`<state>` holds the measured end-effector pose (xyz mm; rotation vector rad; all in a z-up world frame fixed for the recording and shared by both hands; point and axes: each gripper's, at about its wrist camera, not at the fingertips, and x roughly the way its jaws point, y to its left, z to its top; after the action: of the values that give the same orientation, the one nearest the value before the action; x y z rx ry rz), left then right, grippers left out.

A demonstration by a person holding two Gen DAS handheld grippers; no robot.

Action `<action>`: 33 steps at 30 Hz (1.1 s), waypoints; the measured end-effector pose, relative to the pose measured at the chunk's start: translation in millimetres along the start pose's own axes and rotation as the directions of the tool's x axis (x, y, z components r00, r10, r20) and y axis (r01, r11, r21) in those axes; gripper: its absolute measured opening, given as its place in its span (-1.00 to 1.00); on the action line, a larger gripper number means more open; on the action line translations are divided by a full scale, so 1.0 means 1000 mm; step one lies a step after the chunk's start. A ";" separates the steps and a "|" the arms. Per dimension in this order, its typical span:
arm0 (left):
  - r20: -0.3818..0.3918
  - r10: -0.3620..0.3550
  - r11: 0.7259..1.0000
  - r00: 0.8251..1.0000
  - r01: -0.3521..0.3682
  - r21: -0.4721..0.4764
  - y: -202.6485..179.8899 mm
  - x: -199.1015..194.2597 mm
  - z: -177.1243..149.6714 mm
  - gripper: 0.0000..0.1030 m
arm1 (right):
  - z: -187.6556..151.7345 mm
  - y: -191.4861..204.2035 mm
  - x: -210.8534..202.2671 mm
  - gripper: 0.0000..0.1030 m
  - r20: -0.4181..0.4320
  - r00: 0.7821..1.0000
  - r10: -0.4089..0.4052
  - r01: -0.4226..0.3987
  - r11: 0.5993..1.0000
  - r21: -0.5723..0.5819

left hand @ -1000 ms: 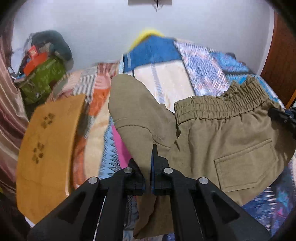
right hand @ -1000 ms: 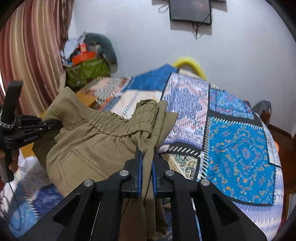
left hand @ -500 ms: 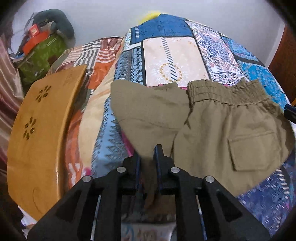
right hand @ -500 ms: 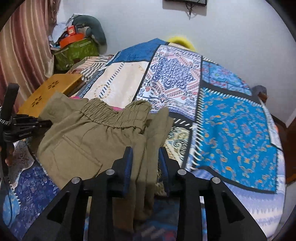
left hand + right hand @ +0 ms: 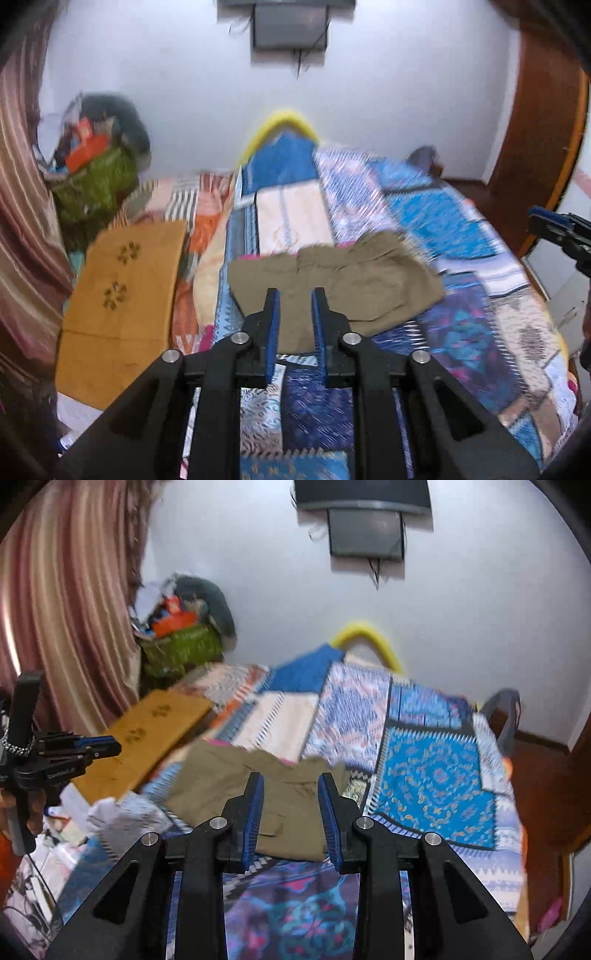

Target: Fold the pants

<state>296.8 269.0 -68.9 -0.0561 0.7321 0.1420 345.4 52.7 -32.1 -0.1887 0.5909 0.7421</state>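
Khaki pants [image 5: 332, 291] lie folded on the patchwork bedspread [image 5: 461, 332], beyond the released left claw [image 5: 294, 295]; a wooden board [image 5: 122, 291] sits left. From the right wrist, the spread right claw [image 5: 291, 781] grasps nothing, pants [image 5: 221, 775] ahead, curtain [image 5: 66, 609] left.

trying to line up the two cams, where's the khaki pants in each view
Left wrist: pants lie on the quilt at centre, just beyond the open left gripper.
Right wrist: pants centre-left, behind the open right gripper.
Shared landmark: wooden board left of the pants.
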 end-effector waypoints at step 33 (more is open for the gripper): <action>0.515 0.031 1.000 0.857 -0.026 -0.016 -0.101 -0.288 -0.111 0.90 | -0.057 0.115 -0.220 0.77 0.470 0.882 0.004 0.005 1.000 -0.020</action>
<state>26.4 126.5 41.4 -0.0127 0.1926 0.1793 113.0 -12.3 50.6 -0.0218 0.1175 0.7601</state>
